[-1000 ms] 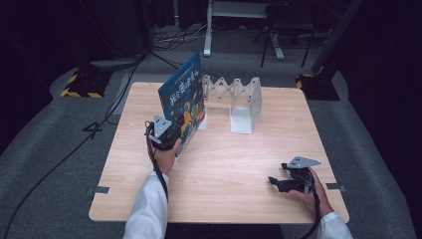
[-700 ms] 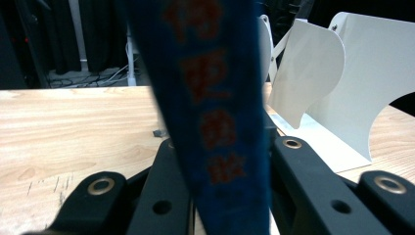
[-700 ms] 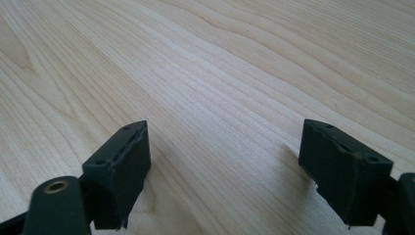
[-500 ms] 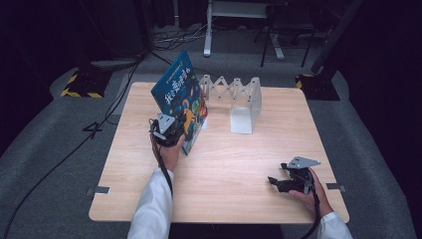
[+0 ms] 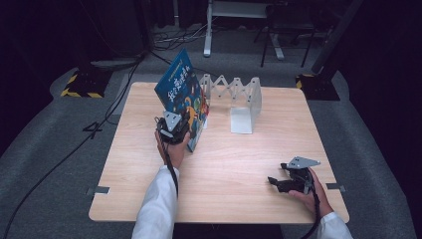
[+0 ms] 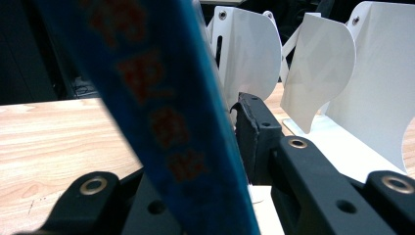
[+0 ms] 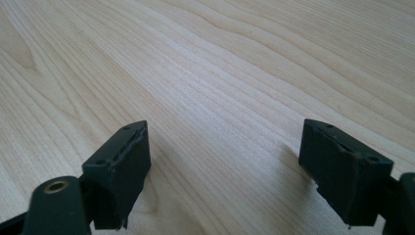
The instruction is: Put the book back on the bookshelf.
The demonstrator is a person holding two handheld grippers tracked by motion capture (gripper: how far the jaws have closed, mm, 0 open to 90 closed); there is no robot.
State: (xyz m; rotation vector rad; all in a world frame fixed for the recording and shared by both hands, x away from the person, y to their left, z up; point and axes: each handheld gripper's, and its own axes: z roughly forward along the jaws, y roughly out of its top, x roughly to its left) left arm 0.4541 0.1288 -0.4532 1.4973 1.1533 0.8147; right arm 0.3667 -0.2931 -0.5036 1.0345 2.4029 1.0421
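left gripper (image 5: 180,130) pinching the blue book (image 5: 183,97), jaws just easing a little, book tilted on edge beside the white rack (image 5: 238,97), right gripper (image 5: 279,182) spread and idle; next, i reckon, slot it in upright.

You had a blue book (image 5: 182,97) in front of you, its cover carrying pale lettering near the top and a busy patch of orange, green and dark shapes lower down; along its blue spine (image 6: 171,117) ran orange-red characters. Just to the right of the book stood a plain white folding bookend rack (image 5: 242,99), its panels without any marking. Under the book lay a light wooden table (image 5: 239,164) with a fine, wavy pale-brown grain. Your left gripper (image 5: 175,130) beside the book was black with a grey plate on top, and your right gripper (image 5: 274,183), well away from the book, was black with a grey plate too. Your sleeves were white.
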